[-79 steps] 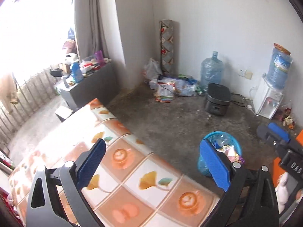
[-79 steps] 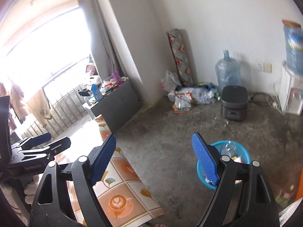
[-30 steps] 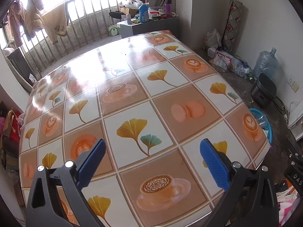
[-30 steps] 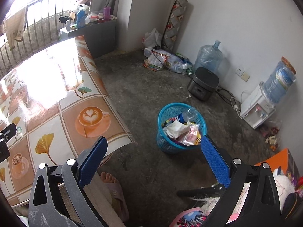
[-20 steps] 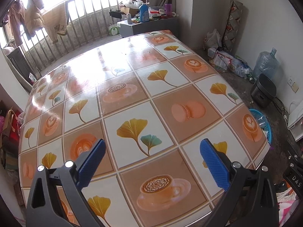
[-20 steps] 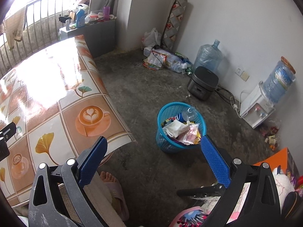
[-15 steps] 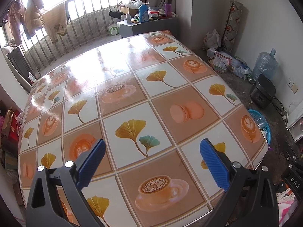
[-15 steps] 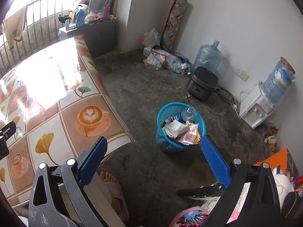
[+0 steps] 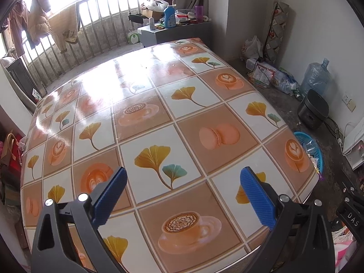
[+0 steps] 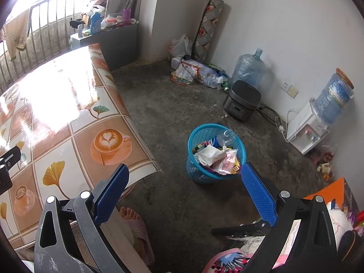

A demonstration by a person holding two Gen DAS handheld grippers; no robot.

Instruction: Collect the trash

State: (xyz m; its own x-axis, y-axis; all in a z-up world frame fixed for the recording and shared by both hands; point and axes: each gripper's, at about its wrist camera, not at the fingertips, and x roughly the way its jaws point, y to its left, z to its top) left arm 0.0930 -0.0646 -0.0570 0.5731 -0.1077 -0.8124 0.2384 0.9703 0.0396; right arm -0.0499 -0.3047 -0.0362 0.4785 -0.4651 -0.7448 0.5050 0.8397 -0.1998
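Observation:
A blue plastic waste basket stands on the concrete floor, filled with wrappers, a crumpled white tissue and a clear bottle. My right gripper is open and empty, held above the floor near the basket. My left gripper is open and empty, held above the table, whose patterned cloth shows no loose items. The basket's rim peeks past the table's right edge in the left wrist view.
A black rice cooker, a water jug and a water dispenser stand along the wall. Bags and packets lie in the corner. A slippered foot is below the table edge. A chair is at lower right.
Both grippers swung from a level view of the room to a downward view; the left now looks at the table top, the right at the basket. In the last second almost nothing moved.

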